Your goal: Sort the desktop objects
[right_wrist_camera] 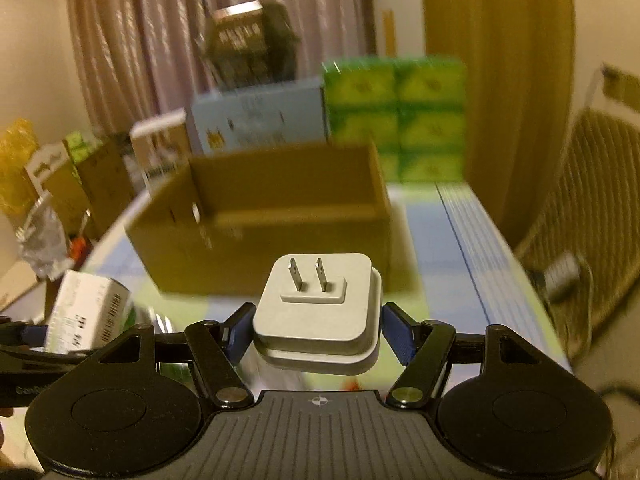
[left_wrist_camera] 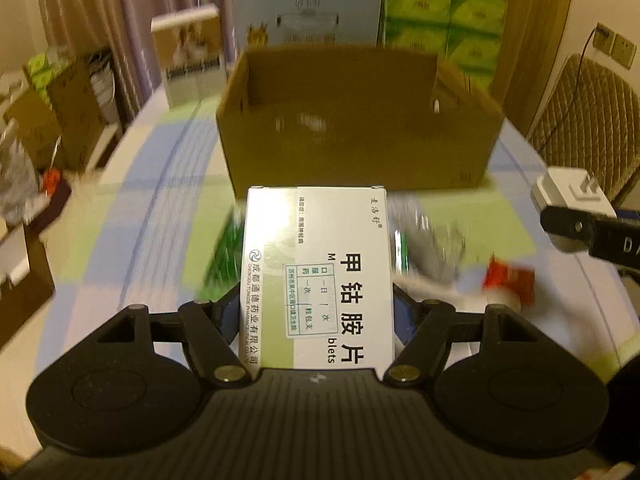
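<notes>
My left gripper (left_wrist_camera: pixel 316 316) is shut on a white medicine box (left_wrist_camera: pixel 316 276) with Chinese print, held above the table in front of an open cardboard box (left_wrist_camera: pixel 360 120). My right gripper (right_wrist_camera: pixel 316 328) is shut on a white two-prong plug adapter (right_wrist_camera: pixel 320 308), prongs up, also held in front of the cardboard box (right_wrist_camera: pixel 264 216). In the left wrist view the right gripper holds the adapter (left_wrist_camera: pixel 576 204) at the far right. In the right wrist view the medicine box (right_wrist_camera: pixel 88 312) shows at the lower left.
On the checked tablecloth (left_wrist_camera: pixel 140 200) lie a green packet (left_wrist_camera: pixel 224 256), a clear wrapper (left_wrist_camera: pixel 432 240) and a red-and-white item (left_wrist_camera: pixel 508 280). Behind the cardboard box stand a blue box (left_wrist_camera: pixel 308 16), green tissue packs (left_wrist_camera: pixel 444 20) and a small carton (left_wrist_camera: pixel 192 56). A chair (left_wrist_camera: pixel 588 120) stands right.
</notes>
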A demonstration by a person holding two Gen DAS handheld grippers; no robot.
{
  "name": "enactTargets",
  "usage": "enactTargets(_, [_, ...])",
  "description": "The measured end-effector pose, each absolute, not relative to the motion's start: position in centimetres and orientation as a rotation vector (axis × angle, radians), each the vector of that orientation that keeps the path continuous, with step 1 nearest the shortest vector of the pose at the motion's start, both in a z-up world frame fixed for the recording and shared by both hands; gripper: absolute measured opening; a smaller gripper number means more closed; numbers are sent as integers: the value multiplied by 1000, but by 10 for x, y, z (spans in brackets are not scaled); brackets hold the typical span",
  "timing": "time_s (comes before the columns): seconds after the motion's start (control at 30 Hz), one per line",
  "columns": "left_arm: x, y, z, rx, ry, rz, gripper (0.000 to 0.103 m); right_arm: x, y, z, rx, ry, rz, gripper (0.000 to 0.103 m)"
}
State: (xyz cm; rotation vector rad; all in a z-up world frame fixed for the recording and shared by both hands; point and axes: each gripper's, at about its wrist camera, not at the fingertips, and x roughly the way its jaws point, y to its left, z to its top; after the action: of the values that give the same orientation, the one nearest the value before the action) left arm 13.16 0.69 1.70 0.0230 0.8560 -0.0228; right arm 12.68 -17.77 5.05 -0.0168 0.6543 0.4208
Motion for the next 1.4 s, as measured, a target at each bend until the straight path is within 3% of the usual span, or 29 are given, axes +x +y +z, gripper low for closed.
enactTargets(0.4, [269, 20, 81, 57, 768, -84, 67, 261, -112, 79, -43, 612, 532, 65])
enactTargets(0.73, [378, 28, 49, 37, 836, -106, 67, 327, -98, 34, -36, 706, 527, 65])
enactTargets(1.13, [418, 26, 20, -1, 891, -116, 68, 347, -96, 2, -25, 773, 508, 65])
enactTargets(1.2, [418, 25, 18, 3, 891, -109, 74, 347, -95, 1, -30, 774, 511, 65])
enactTargets(1.4, [402, 29, 29, 28, 846, -105, 74, 349, -91, 4, -22, 779, 519, 66])
